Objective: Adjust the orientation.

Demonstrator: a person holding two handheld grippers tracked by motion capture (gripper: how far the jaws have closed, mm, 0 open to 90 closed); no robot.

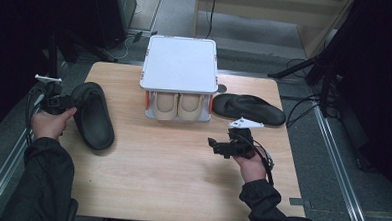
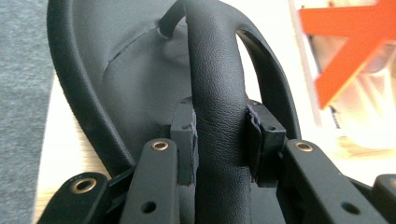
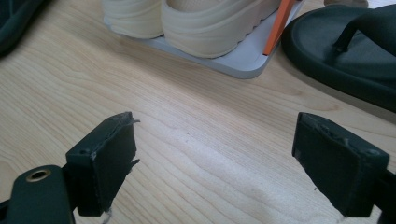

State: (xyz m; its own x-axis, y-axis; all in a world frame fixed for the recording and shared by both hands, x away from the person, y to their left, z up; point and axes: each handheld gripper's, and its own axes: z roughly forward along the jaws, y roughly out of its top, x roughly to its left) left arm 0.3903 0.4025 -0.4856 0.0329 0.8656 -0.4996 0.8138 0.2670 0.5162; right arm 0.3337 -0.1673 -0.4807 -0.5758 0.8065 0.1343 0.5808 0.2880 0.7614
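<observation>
The left tool (image 2: 219, 140) was clenched on the strap (image 2: 217, 93) of the black flip-flop (image 1: 91, 113), both pads pressed against the strap's sides, jaws about half closed. That flip-flop lay at the left edge of the tabletop (image 1: 171, 174). The right tool (image 3: 215, 154) hung released, jaws wide apart over bare wood, nothing between them. The second black flip-flop (image 1: 249, 109) sat just right of the white shoe rack (image 1: 180, 65), cream shoes (image 1: 178, 105) below. No readable writing anywhere.
</observation>
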